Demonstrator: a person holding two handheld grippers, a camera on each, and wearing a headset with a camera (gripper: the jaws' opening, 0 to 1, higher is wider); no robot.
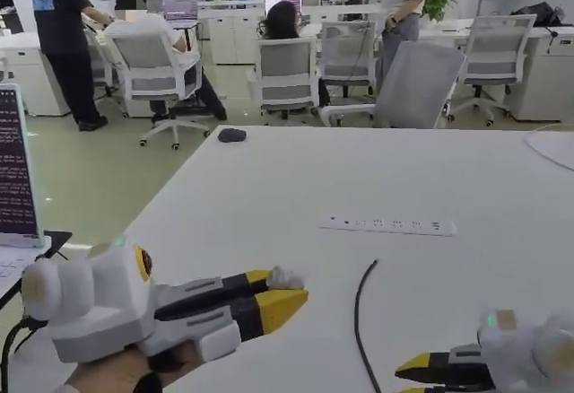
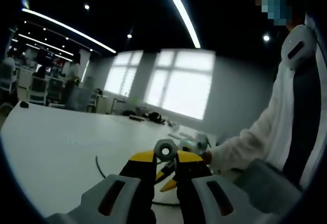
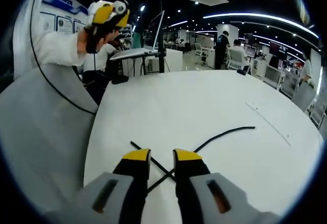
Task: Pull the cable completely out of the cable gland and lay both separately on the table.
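A small grey-white cable gland (image 1: 285,277) sits pinched between the yellow tips of my left gripper (image 1: 287,290), held above the white table at the lower left. In the left gripper view the gland (image 2: 165,149) stands upright between the jaws of the left gripper (image 2: 165,158). The black cable (image 1: 358,312) lies loose on the table, apart from the gland. My right gripper (image 1: 408,377) hovers low at the lower right. In its own view the right gripper (image 3: 161,157) is open just over the cable (image 3: 225,133), which crosses itself beneath the jaws.
A white power strip (image 1: 387,225) lies further back on the table (image 1: 269,196). A small dark object (image 1: 231,135) rests near the far edge. A laptop screen (image 1: 16,178) stands at the left. Office chairs and people are beyond the table.
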